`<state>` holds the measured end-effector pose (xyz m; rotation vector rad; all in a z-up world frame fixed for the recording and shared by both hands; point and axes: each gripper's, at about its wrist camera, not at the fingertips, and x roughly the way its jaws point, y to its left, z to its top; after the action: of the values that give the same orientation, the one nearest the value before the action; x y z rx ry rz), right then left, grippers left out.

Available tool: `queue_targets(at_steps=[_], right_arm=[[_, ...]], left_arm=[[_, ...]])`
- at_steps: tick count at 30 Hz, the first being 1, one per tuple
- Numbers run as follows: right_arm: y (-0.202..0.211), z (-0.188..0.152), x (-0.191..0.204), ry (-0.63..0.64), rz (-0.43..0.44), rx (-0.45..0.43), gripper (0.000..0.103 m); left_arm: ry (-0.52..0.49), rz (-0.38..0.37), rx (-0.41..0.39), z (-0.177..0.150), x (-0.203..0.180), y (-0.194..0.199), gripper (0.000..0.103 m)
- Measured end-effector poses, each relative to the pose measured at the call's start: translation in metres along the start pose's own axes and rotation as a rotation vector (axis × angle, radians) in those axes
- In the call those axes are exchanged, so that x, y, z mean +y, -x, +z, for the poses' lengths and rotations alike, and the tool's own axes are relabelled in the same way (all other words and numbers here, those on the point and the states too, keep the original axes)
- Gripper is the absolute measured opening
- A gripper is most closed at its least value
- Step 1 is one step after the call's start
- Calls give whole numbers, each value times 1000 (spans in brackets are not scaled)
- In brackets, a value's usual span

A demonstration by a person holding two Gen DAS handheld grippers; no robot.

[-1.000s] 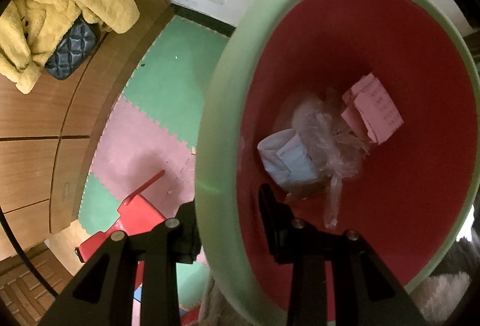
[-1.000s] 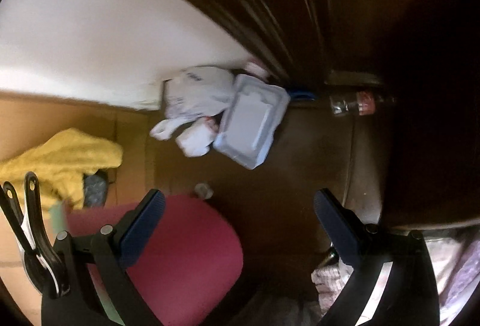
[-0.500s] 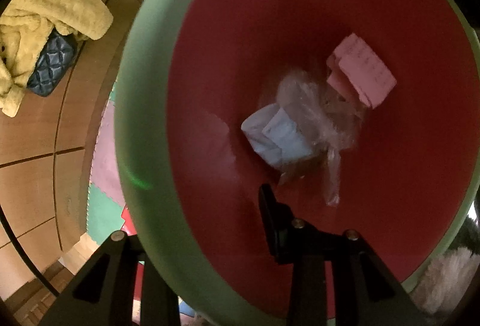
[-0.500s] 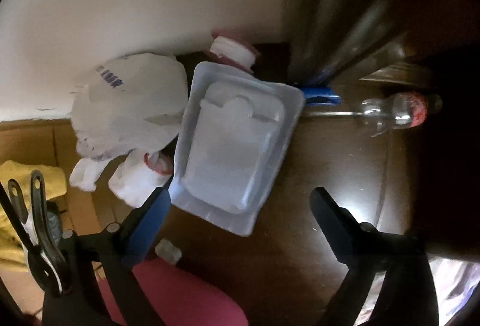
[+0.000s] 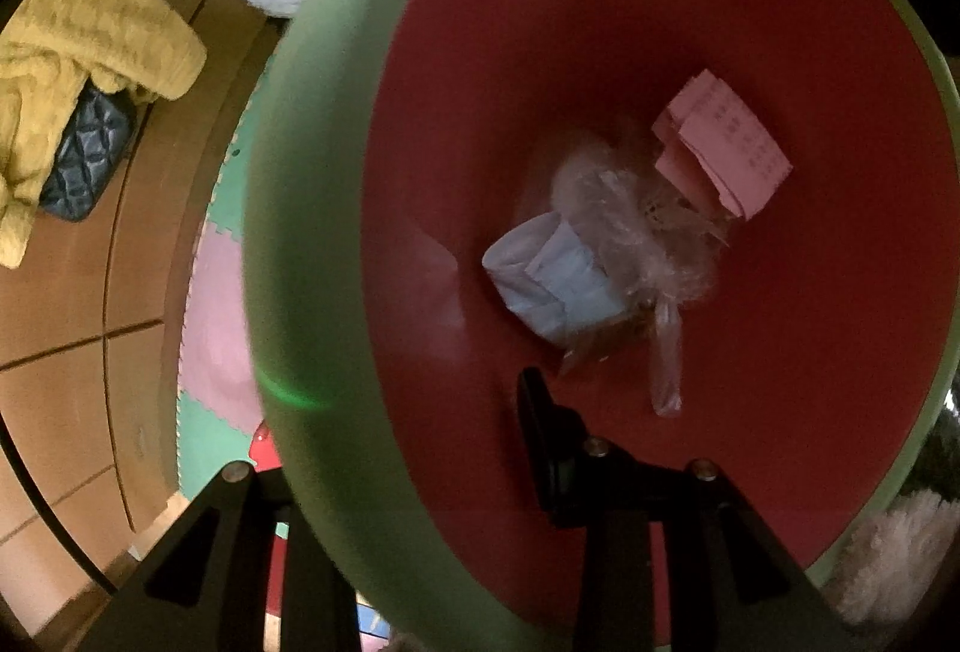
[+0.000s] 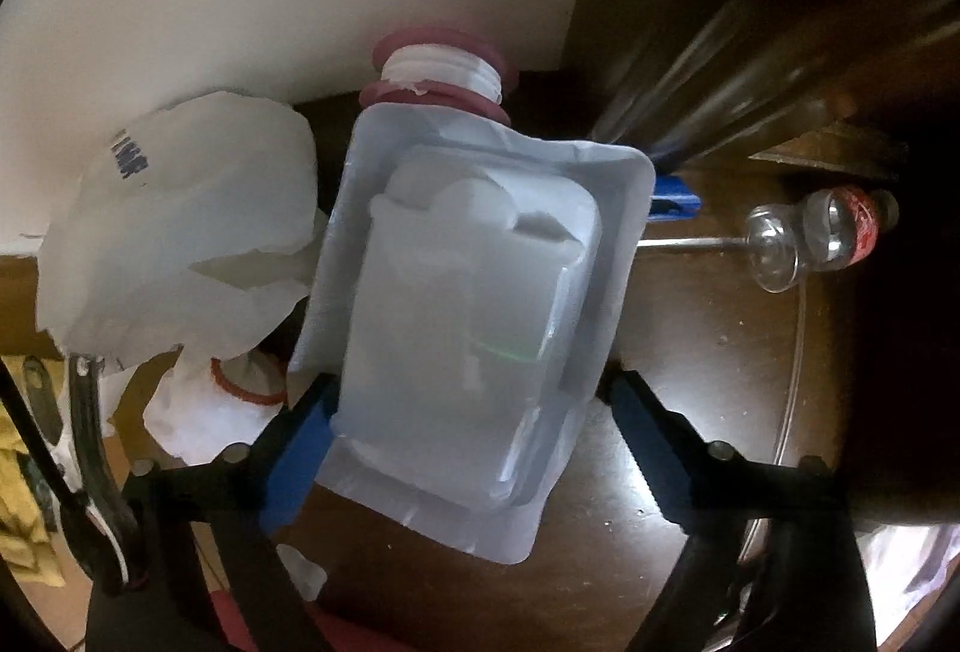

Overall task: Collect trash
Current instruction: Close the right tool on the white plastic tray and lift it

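The left tool pinches the rim of a round basin, green outside and red inside. In it lie three pieces of trash: one pink paper slip, one crumpled clear plastic bag, one pale blue packet.

The right tool is spread and has just been closing around one clear plastic tray on the dark brown worktop; its pads seem not yet pressing. To the left lies one white plastic bag; at right, one clear bottle with a red label.

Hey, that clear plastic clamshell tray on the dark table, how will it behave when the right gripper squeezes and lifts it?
The clear plastic tray looks thin and empty, so probably very light. Its walls will likely flex or crumple under the right gripper, whose jaws have been closing around it. The glossy plastic may slip.
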<state>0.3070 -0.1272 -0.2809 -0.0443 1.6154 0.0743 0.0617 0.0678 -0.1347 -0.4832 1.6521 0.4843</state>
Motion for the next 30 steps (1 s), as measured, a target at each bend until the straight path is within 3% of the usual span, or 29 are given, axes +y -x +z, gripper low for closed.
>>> queue_targets(at_steps=[2,13,24,30], right_arm=[[4,-3,0,14,13,-9,74],[16,-25,-49,1,131,-9,73],[61,-71,-93,94,72,-52,73],[102,-86,-104,140,61,-117,73]], left_arm=[[-24,11,-3,2,-2,1,35],[-37,11,-22,7,7,11,35],[-70,9,-56,5,0,19,34],[-60,-8,-67,5,2,24,34]])
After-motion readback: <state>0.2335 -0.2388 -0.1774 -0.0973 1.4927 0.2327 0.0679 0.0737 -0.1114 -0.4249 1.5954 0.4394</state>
